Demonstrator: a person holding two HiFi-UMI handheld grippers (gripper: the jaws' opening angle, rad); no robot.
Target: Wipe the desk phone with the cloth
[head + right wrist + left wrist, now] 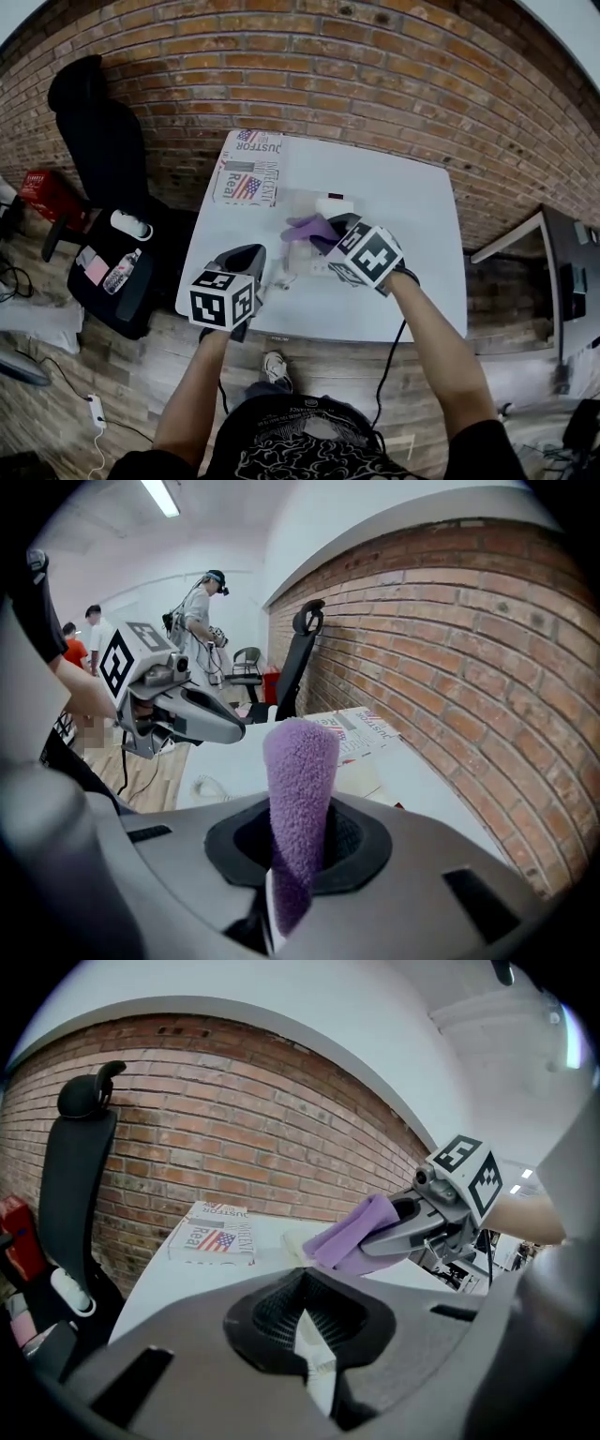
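The white desk phone sits mid-table, mostly hidden under my right gripper. That gripper is shut on a folded purple cloth, held just over the phone's left part. From the right gripper view the cloth sticks straight out of the jaws. The phone's pale coiled cord lies left of it. My left gripper hovers near the cord, apart from the phone, its jaws closed to a point with nothing seen in them. The left gripper view shows the cloth crossing in front of the phone.
A printed flag-pattern box lies at the table's back left, against the brick wall. A black office chair stands left of the white table. People stand far back in the room.
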